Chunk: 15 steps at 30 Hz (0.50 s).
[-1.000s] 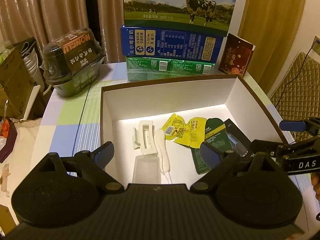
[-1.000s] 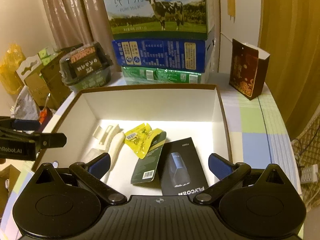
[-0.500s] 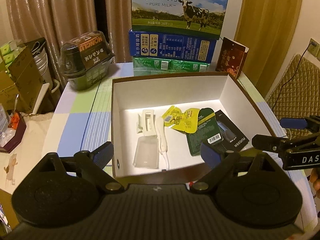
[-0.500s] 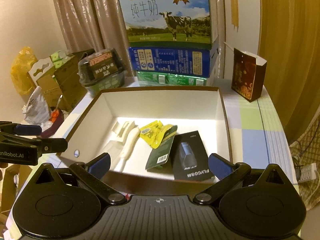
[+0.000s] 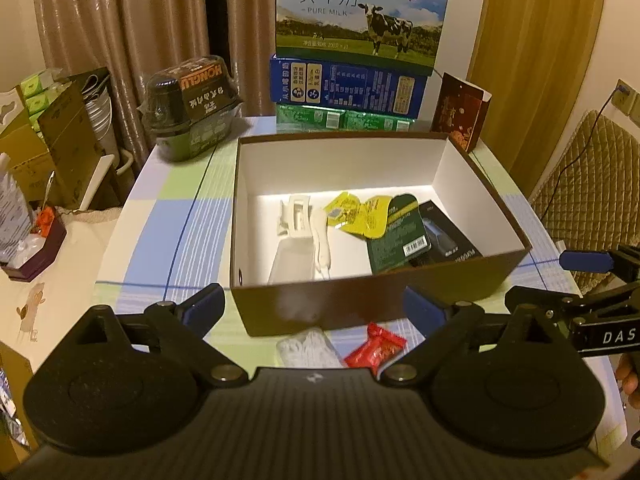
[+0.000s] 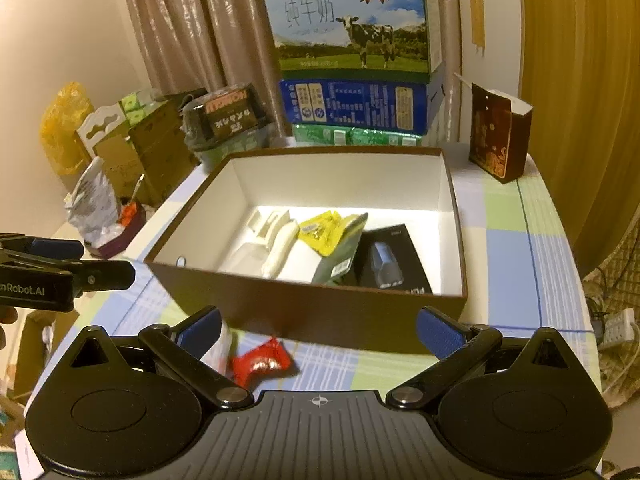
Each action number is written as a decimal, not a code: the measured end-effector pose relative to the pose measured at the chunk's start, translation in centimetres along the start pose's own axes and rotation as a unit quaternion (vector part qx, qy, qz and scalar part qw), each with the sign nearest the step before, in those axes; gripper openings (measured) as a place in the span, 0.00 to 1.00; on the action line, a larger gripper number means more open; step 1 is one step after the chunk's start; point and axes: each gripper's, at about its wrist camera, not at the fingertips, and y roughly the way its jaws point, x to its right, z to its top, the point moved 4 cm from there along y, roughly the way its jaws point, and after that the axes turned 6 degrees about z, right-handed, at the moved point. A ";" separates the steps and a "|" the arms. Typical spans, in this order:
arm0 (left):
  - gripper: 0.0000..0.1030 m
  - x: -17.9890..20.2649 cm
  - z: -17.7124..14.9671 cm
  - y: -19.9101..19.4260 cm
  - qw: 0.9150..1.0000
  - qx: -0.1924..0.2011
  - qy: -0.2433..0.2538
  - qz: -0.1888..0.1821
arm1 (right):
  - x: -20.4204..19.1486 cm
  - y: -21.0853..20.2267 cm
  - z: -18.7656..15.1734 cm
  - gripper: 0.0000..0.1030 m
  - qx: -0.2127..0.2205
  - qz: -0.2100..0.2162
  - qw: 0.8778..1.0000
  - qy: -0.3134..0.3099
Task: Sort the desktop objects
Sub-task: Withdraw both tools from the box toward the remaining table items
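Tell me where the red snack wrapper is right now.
The crinkly red foil snack wrapper lies on the checked tablecloth, outside the brown cardboard box, against its near wall, beside a white packet.

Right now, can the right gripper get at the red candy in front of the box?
Probably yes. The red candy lies on the tablecloth outside the box, just ahead of the right gripper, whose jaws are open and empty. Nothing lies over it; a white packet sits beside it.

The brown cardboard box (image 5: 360, 304) looks matt outside, smooth white inside — the red foil candy wrapper (image 5: 375, 349) is glossy and crinkled; the checked cloth-covered worktop (image 5: 180, 216) looks soft, dull.
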 end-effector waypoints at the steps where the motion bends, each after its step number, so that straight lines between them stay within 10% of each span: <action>1: 0.92 0.1 -0.3 -0.2 1.000 -0.001 -0.001 0.001 | -0.1 -0.2 -0.3 0.98 -0.002 0.001 1.000 -0.001; 15: 0.92 1.8 -5.1 -2.4 1.000 -0.023 -0.006 0.001 | -0.9 -1.5 -4.1 0.98 -0.034 0.008 0.999 -0.019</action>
